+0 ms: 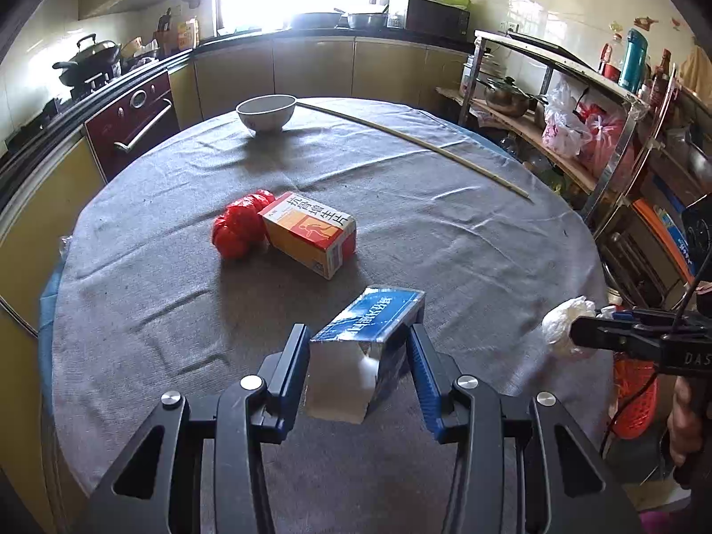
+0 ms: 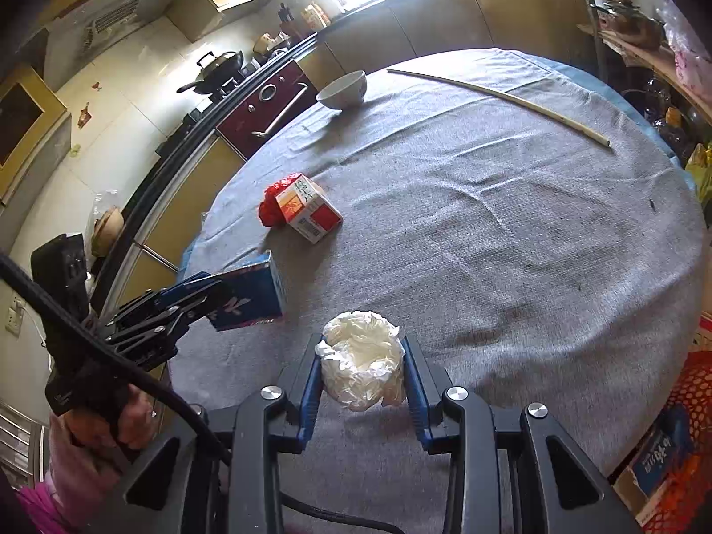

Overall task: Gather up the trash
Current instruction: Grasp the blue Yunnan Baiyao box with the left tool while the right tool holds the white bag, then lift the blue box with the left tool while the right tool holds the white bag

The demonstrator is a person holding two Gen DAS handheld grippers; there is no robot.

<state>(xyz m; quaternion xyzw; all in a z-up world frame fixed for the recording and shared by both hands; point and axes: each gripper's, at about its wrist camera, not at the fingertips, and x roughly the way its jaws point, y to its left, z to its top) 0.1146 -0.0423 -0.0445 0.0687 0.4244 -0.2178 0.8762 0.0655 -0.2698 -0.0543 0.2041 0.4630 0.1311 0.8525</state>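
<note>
**Both grippers loaded at the near edge of the round table**

Across the middle of both views spreads a round table under a wrinkled grey cloth (image 1: 445, 240), with yellow kitchen cabinets (image 1: 311, 71) curving behind it. On the far side lie a long pale stick (image 1: 418, 142) and a white ceramic bowl (image 1: 265, 112), well apart from the trash.

At the near edge, the left gripper (image 1: 362, 338) has its blue-padded fingers (image 1: 418, 356) spread fairly wide, one on each side of an open blue-and-silver cardboard carton (image 1: 369, 333). Its white print is too blurred to read. The left wrist view shows the carton's torn-open silver end facing the camera; the right wrist view shows its blue side with pink-and-white lettering, unreadable.

The right gripper (image 2: 361, 356) is about half closed, clamped on a crumpled white plastic bag (image 2: 360, 358), both pads pressing its sides. From the left wrist view this wad sticks out past the closed black fingers at the table's right edge.

Near the table's centre lies an orange, white and red medicine box (image 1: 309, 233) with large black Chinese characters and a walking-figure icon; its barcode shows only in the right wrist view. A crumpled red plastic bag (image 1: 238, 227) touches its left side.
</note>
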